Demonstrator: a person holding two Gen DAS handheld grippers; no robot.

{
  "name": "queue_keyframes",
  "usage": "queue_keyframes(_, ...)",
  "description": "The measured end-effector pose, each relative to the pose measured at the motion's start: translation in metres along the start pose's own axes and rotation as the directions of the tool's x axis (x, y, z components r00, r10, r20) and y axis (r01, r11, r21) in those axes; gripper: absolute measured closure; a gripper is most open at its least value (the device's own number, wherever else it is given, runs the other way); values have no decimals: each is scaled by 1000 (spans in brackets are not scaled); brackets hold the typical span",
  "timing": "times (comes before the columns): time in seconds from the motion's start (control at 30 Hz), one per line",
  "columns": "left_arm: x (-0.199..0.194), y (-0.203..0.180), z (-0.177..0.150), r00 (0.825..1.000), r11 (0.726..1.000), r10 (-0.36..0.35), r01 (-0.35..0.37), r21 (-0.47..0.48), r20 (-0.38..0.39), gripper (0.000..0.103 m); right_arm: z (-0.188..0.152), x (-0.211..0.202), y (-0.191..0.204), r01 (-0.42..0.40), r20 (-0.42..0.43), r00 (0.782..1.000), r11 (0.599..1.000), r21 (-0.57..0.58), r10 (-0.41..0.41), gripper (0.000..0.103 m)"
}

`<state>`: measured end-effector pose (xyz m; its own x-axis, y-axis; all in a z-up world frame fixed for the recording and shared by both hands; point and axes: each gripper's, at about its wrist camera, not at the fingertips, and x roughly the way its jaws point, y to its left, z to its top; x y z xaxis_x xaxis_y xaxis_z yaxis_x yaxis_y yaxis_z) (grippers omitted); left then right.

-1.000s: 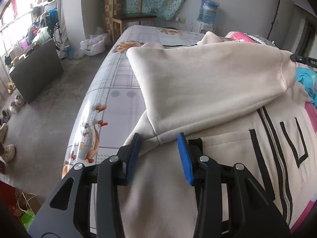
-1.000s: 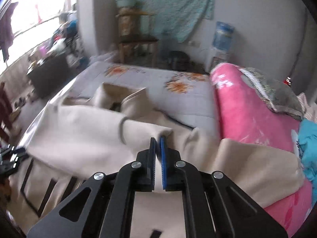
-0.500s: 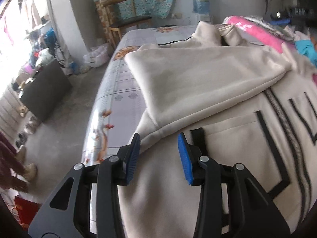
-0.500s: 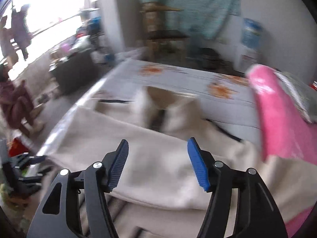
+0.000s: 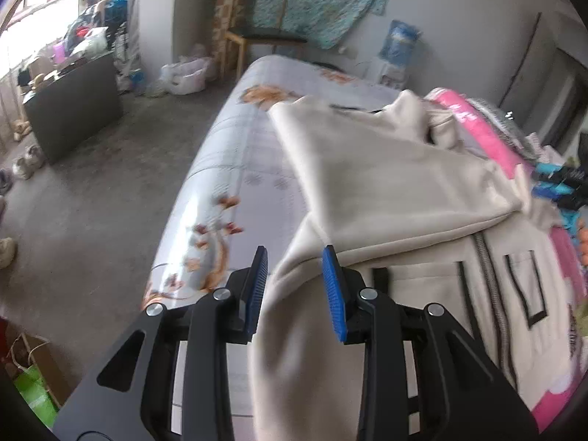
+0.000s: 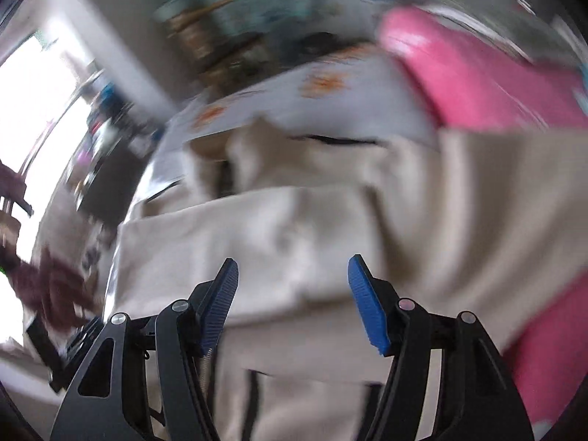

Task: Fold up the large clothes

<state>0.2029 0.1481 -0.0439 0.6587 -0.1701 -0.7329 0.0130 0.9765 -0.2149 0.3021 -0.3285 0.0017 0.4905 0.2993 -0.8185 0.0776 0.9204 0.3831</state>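
Lying spread across the bed [image 5: 235, 154], the cream zip jacket [image 5: 397, 191] has one sleeve [image 5: 386, 180] folded over its front. The left gripper [image 5: 296, 283] sits at the jacket's near left edge with its jaws closing; a fold of the cloth runs between the blue pads [image 5: 332, 286], not yet pinched. The right gripper [image 6: 294, 301] hovers above the folded sleeve, jaws wide with nothing in them, though that view is blurred. A pink blanket [image 6: 470, 77] lies just beside the jacket.

A wooden chair [image 5: 257, 25] stands beyond the bed [image 5: 235, 169].
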Motion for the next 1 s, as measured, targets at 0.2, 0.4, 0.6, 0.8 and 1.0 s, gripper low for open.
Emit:
queue_keyframes(0.2,25,-11,0,997,998,52,-51,24,-65,72,-12,23,-25,20,-57,998,997,72,-15,42)
queue_keyframes(0.4,27,2,-4,996,998,64,-66,-24,-58,68,-6,48,-26,70,-73,995,996,62,-65,58)
queue_keyframes(0.6,25,0,-5,995,996,84,-84,-4,-51,68,-15,30,-12,54,-23,998,998,-14,-55,91)
queue_keyframes(0.8,25,0,-4,995,996,87,-87,0,-49,68,-32,5,-2,72,18,997,995,-65,-71,92)
queue_keyframes(1.0,24,0,-4,995,996,85,-85,0,-48,68,-33,22,-15,177,-53,982,981,-79,-182,77)
